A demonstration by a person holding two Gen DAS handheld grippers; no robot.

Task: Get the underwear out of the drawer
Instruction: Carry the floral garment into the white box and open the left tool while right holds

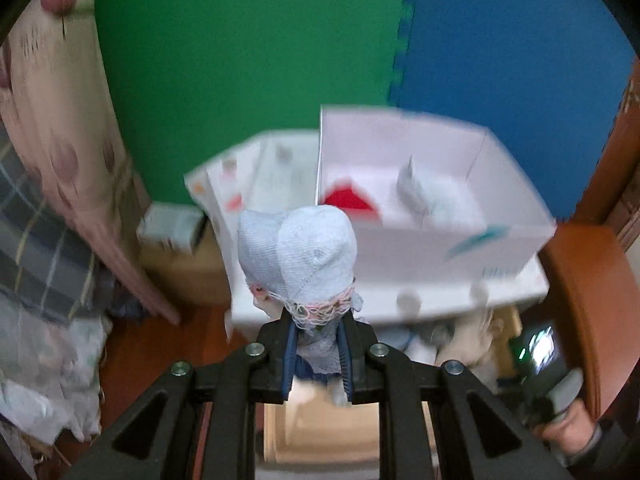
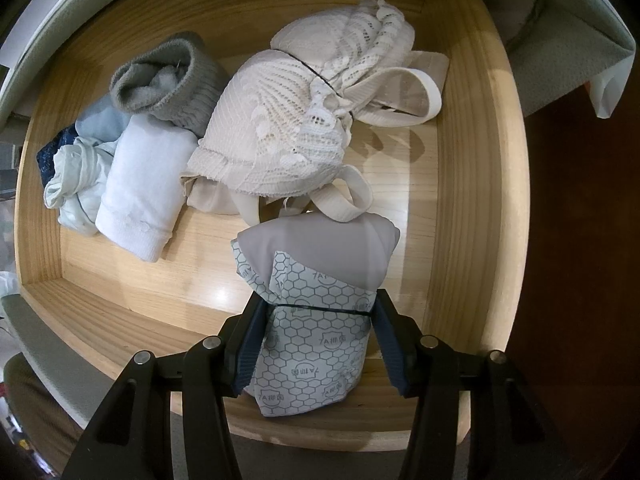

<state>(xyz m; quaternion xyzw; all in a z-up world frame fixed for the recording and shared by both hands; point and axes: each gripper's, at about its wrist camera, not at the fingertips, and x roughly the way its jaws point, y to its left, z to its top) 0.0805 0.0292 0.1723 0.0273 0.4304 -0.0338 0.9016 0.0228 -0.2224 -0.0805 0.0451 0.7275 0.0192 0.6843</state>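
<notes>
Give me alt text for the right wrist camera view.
The right gripper clamps a rolled grey garment with a hexagon-print band inside a light wooden drawer. Behind it lie a cream lace bra, a folded white cloth and a grey knitted roll.

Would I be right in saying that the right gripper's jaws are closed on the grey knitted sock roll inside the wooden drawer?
Not quite: the right gripper is closed on the grey bundle with the hexagon-print wrap, not the grey knitted sock roll, which lies untouched toward the drawer's far left. Both are inside the wooden drawer, as the right wrist view shows.
</notes>
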